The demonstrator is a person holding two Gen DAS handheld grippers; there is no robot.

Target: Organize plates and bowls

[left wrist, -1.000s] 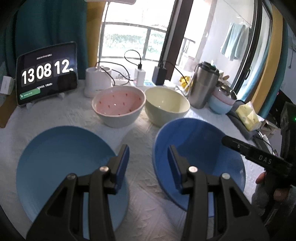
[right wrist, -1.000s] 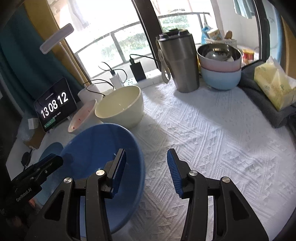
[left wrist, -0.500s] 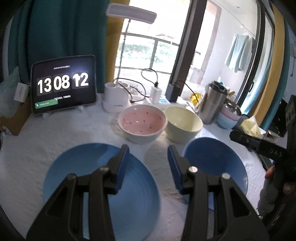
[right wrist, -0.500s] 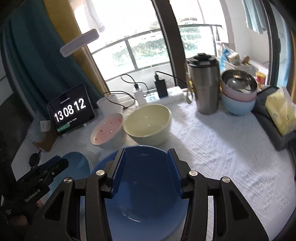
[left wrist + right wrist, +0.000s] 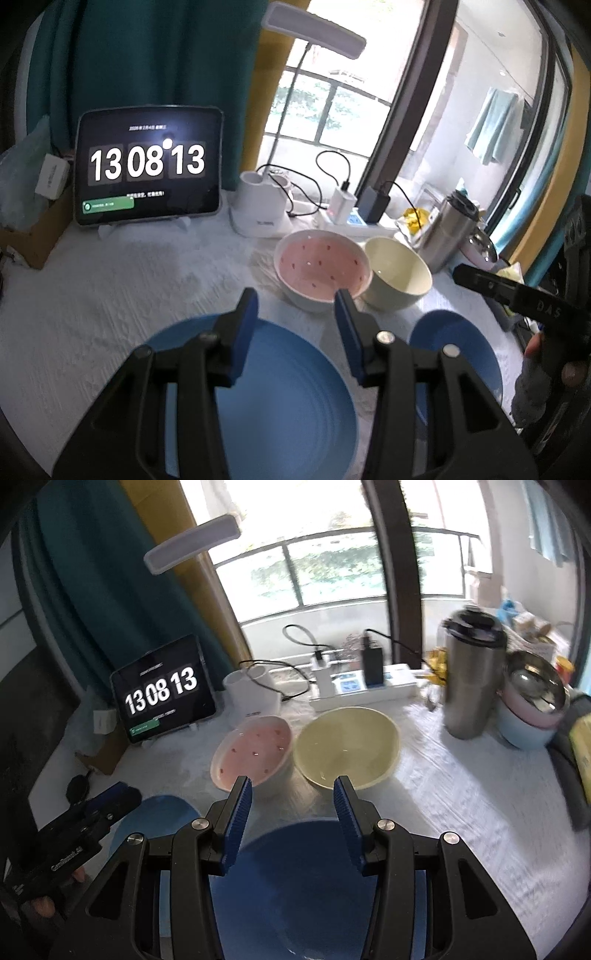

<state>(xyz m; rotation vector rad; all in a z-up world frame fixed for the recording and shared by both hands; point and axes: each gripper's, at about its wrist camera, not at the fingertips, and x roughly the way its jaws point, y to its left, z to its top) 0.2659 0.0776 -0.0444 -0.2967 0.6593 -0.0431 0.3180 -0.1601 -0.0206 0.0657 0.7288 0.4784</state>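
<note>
Both my grippers have pulled back and risen since a second ago, so more of the table shows. My left gripper (image 5: 295, 310) now hangs over the light blue plate (image 5: 280, 391), jaws apart with nothing between them. My right gripper (image 5: 291, 797) is above the dark blue plate (image 5: 295, 882), also parted and empty. The pink bowl (image 5: 255, 751) and cream bowl (image 5: 347, 747) sit side by side beyond. The clock (image 5: 147, 162) has ticked over to 13.
</note>
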